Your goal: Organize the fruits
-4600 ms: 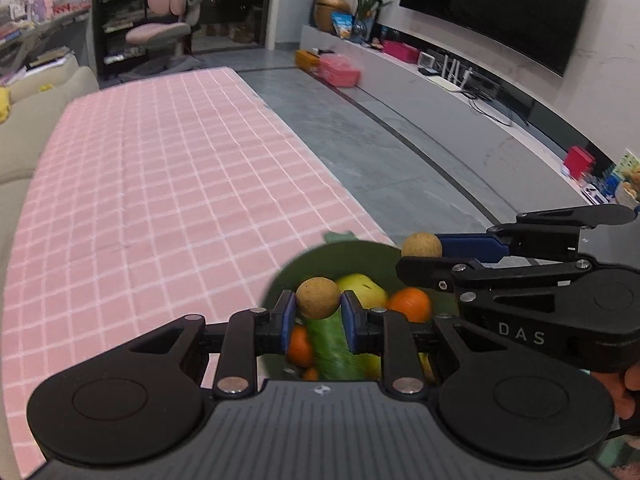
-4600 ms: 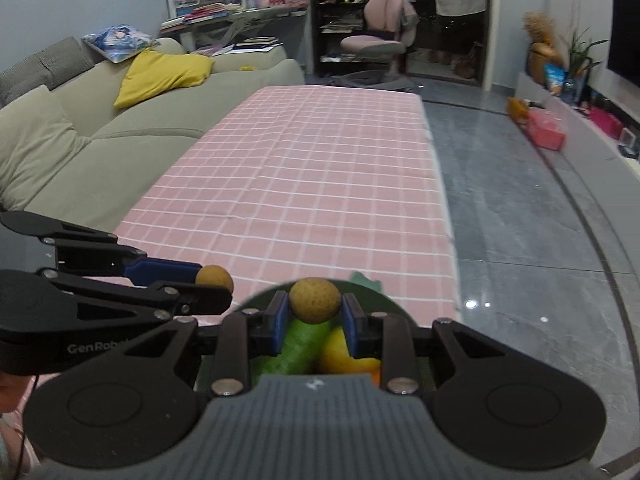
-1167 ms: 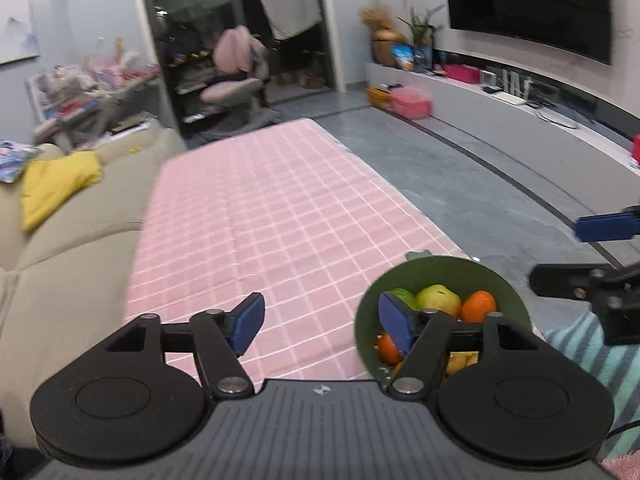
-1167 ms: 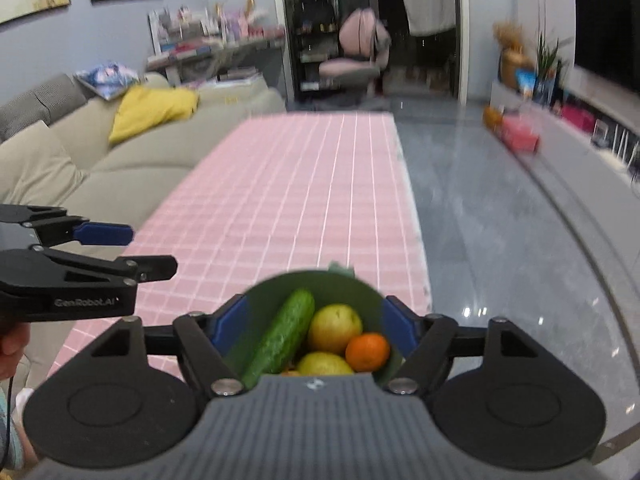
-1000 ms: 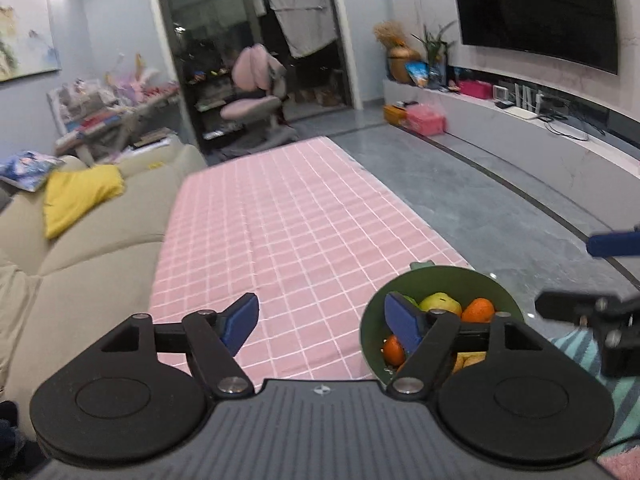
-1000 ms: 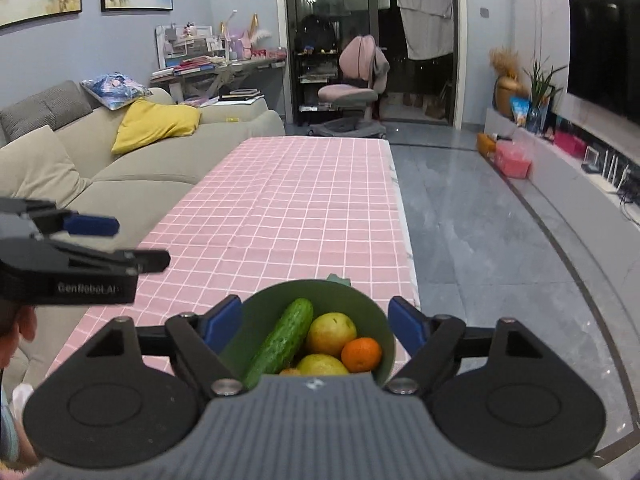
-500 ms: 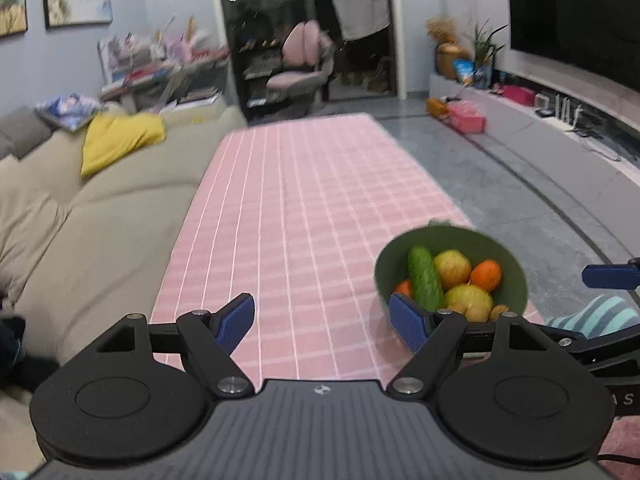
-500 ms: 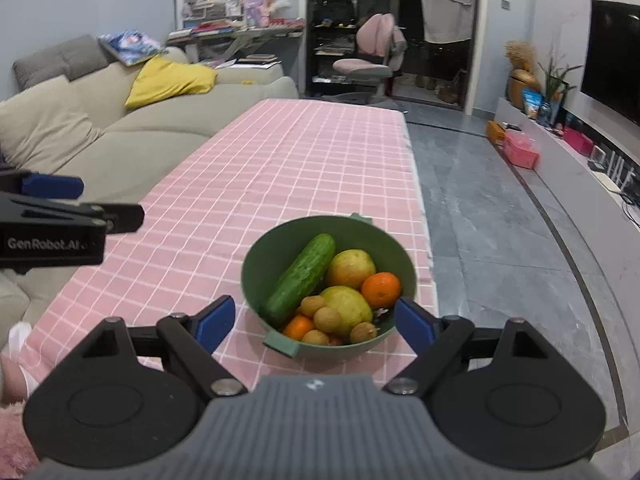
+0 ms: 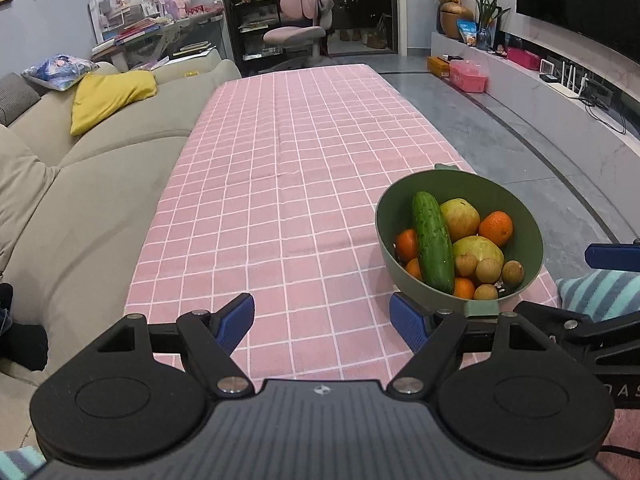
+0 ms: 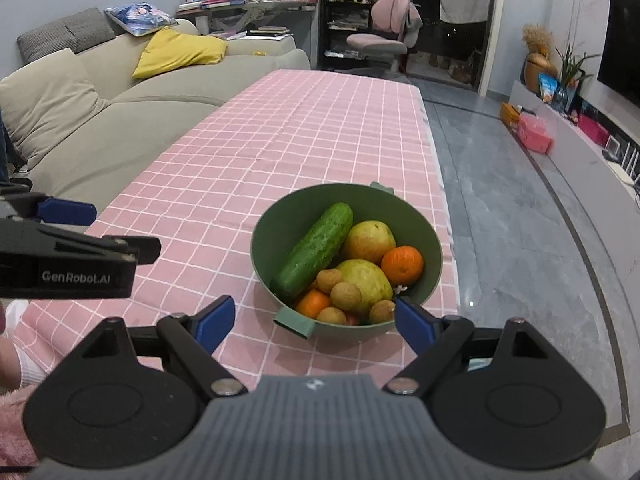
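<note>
A green bowl (image 9: 532, 229) (image 10: 434, 256) stands near the front right corner of the pink checked table. It holds a cucumber (image 9: 433, 241) (image 10: 314, 246), two yellow-green pears (image 10: 371, 241), oranges (image 9: 496, 229) (image 10: 402, 265) and several small brown longans (image 9: 489, 271) (image 10: 346, 295). My left gripper (image 9: 322, 322) is open and empty, above the table's front edge, left of the bowl. My right gripper (image 10: 314, 322) is open and empty, just in front of the bowl.
The pink checked tablecloth (image 9: 296, 152) runs far ahead. A beige sofa (image 9: 80, 184) with a yellow cushion (image 9: 110, 94) lines the left side. Grey floor (image 10: 520, 208) and a TV bench lie to the right. A striped cloth (image 9: 596, 288) is at the right.
Both grippers, earlier shut on longans over the bowl, are open and have drawn back and up. The longans now lie in the bowl, which shows in full.
</note>
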`<state>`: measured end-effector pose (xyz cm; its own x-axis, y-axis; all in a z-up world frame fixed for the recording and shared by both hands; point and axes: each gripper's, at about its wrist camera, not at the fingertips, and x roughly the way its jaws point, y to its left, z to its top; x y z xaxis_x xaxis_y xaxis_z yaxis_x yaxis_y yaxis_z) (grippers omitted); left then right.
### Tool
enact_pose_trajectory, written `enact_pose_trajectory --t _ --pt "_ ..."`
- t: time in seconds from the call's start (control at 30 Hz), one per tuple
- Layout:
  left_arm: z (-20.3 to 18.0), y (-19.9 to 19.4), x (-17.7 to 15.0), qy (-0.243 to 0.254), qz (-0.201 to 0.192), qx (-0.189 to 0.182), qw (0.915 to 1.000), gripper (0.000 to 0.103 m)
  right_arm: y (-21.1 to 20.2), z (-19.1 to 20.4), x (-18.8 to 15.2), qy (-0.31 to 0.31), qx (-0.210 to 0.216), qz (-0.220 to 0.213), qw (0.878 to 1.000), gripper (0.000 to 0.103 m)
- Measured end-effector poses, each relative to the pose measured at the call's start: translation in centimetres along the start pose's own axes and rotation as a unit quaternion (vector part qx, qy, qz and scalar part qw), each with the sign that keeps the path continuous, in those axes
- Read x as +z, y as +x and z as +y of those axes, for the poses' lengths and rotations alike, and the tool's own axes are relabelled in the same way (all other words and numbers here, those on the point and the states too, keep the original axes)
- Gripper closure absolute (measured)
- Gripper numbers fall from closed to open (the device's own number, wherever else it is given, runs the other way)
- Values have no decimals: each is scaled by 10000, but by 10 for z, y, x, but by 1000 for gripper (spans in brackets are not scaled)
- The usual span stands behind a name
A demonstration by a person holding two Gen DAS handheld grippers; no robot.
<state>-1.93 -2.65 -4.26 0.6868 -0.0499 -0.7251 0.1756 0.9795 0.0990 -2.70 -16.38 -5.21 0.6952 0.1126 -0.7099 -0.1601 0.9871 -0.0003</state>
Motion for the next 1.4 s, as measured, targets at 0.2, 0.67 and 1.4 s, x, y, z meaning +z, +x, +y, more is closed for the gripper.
enact_pose_trajectory --t 0.2,0.67,1.4 --pt "2 -1 0 -51 16 6 10000 13 2 0 0 -7 8 38 10000 19" --pt "2 -3 2 -37 29 -6 10000 13 4 -1 -2 -2 5 76 10000 19" --pt "4 -2 3 -64 55 10 10000 13 5 0 -3 -19 7 130 9999 19"
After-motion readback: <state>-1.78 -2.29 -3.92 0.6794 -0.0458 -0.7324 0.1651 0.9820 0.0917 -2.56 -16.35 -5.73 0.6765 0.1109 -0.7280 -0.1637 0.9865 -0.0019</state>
